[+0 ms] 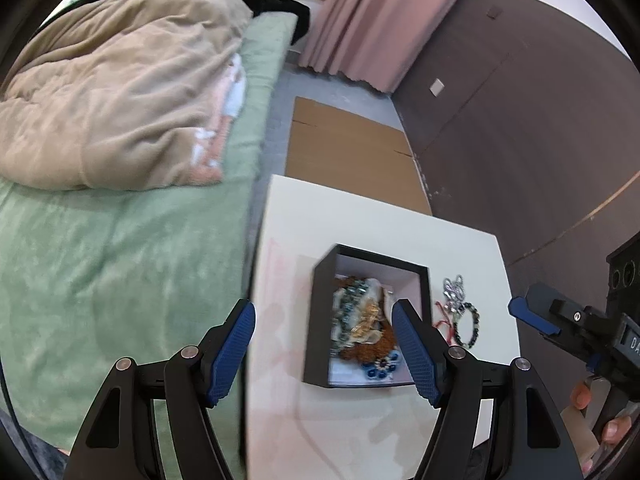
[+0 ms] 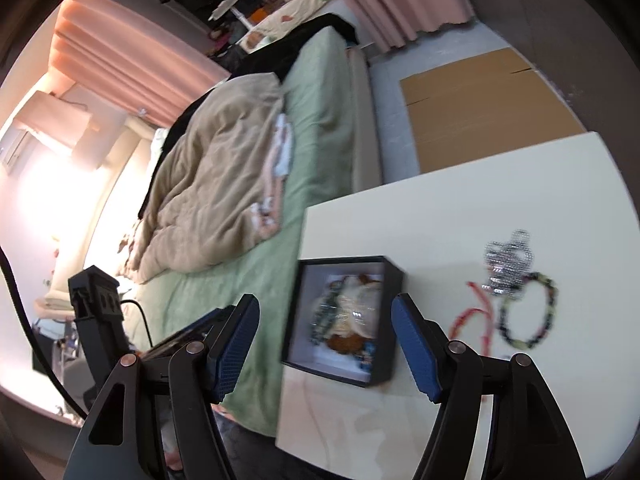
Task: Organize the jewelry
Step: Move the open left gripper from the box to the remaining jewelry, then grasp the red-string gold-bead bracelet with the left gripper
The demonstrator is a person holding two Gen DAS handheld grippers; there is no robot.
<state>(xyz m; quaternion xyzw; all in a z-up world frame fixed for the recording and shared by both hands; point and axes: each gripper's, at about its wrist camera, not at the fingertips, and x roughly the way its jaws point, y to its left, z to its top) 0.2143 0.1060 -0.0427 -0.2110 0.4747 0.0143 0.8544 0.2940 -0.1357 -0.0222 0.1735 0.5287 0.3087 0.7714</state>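
Observation:
A black box (image 1: 320, 304) with a white lining holds several pieces of jewelry (image 1: 362, 322) on the white table (image 1: 360, 220). It also shows in the right wrist view (image 2: 390, 320). Right of the box lie a silver chain (image 1: 454, 292), a dark beaded bracelet (image 1: 468, 326) and a red cord (image 1: 442, 320); the right wrist view shows the chain (image 2: 510, 260), bracelet (image 2: 528, 312) and cord (image 2: 474, 316). My left gripper (image 1: 324, 354) is open and empty above the box's near side. My right gripper (image 2: 324, 350) is open and empty, over the box, and shows at the right edge of the left wrist view (image 1: 532, 314).
A bed with a green sheet (image 1: 100, 260) and a beige quilt (image 1: 120, 100) runs along the table's left edge. Flattened cardboard (image 1: 348, 152) lies on the floor beyond the table. A dark wall (image 1: 520, 140) and pink curtain (image 1: 380, 20) stand behind.

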